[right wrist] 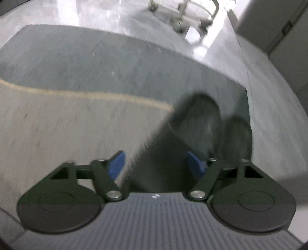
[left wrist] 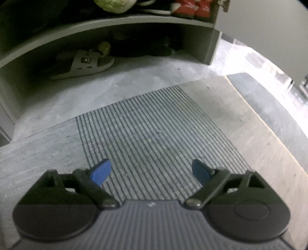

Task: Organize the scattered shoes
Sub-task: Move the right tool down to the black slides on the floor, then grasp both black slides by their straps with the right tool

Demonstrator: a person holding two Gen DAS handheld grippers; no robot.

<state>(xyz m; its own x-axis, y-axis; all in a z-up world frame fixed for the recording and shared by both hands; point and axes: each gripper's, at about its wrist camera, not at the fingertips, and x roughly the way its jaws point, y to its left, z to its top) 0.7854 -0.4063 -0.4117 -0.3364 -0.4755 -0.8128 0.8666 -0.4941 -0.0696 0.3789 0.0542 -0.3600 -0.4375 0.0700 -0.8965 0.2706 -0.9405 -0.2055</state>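
Shoes: a grey sandal (left wrist: 84, 64) lies under the shelf (left wrist: 107, 26) at eleven o'clock. Left gripper (left wrist: 152, 171) spread, empty, above a striped mat (left wrist: 154, 123). Right gripper (right wrist: 156, 163) released above blurred dark shoes (right wrist: 200, 123), one o'clock.

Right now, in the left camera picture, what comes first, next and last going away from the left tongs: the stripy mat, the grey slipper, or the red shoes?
1. Stripy mat: right under and ahead of the left tongs.
2. Grey slipper: farther off, on the floor under the shelf, left side.
3. Red shoes: farthest, up on the shelf, right side.
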